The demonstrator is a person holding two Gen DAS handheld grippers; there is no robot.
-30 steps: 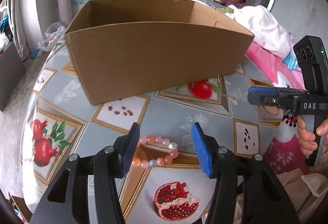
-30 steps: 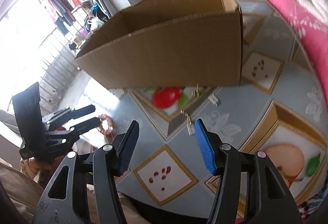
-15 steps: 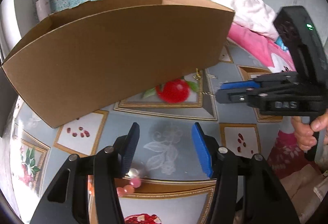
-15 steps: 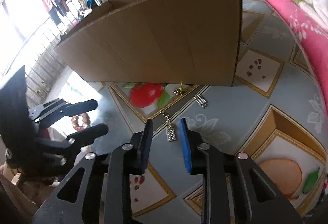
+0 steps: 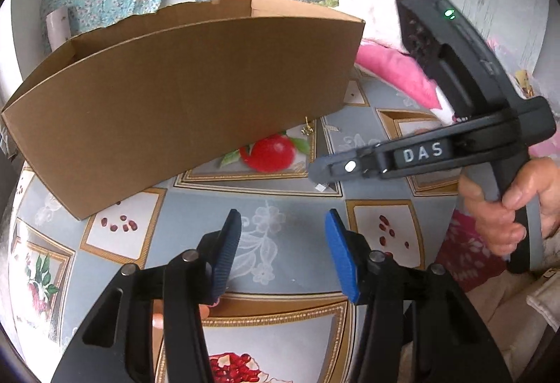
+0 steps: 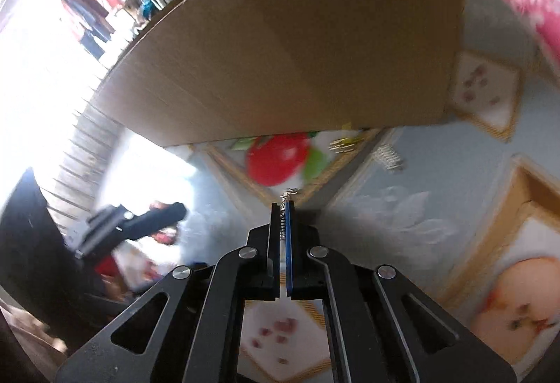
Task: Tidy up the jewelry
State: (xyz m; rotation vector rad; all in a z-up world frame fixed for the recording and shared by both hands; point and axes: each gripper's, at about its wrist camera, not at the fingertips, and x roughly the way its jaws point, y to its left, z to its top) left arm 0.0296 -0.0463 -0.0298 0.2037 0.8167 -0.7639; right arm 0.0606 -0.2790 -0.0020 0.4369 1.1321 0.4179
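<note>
Here, right gripper [image 6: 283,208] fingers clamped on silver earring [image 6: 287,195], left gripper [image 5: 282,232] fingers apart, empty.
</note>
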